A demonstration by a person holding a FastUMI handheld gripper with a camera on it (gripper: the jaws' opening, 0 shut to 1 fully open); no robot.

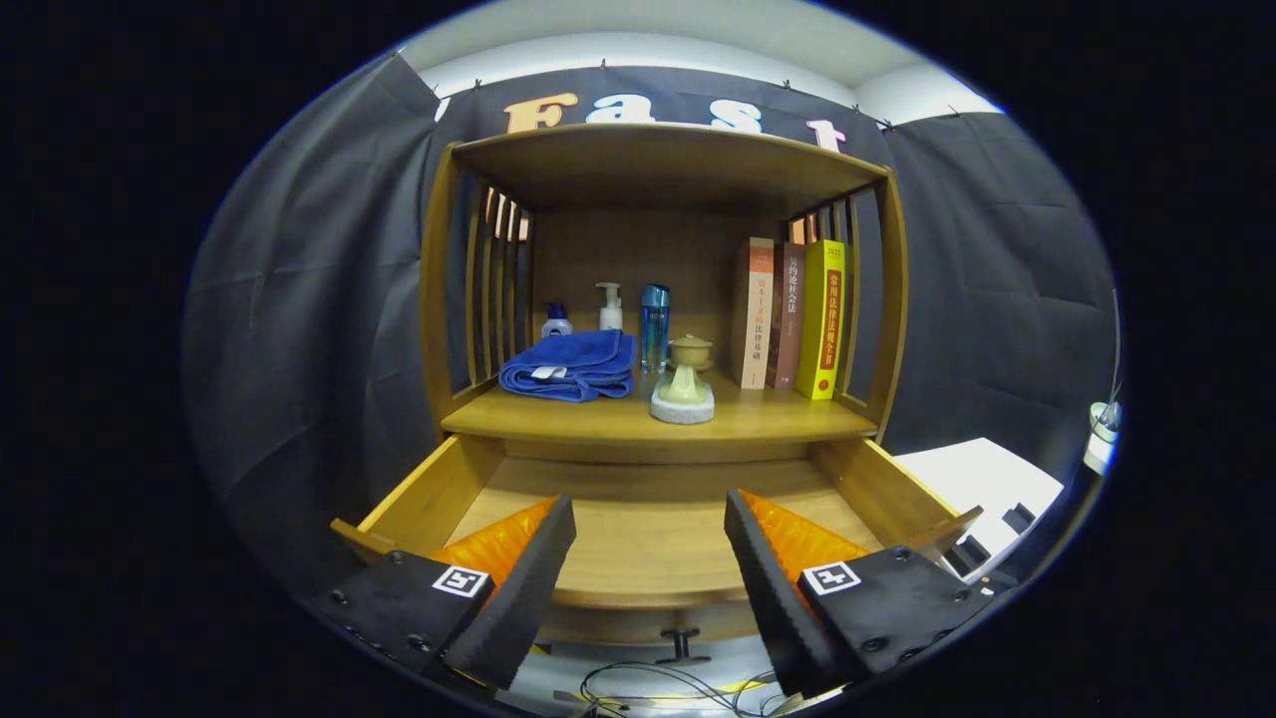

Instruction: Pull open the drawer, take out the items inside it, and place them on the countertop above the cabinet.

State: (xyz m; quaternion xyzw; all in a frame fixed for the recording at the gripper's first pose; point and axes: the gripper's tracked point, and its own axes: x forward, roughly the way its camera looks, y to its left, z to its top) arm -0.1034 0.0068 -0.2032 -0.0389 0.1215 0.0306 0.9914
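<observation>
- Gripper [650, 558] spread wide, holding nothing, hovering over the pulled-out drawer [638, 538].
- Drawer floor looks bare; towel [570, 366] and cup [686, 384] sitting farther off, up on the countertop [778, 424].

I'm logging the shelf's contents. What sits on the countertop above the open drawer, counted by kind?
Books: 3
Bottles: 3
Blue towel: 1
Small lidded pot on a stand: 1
Total: 8
The gripper is open over the drawer.
</observation>
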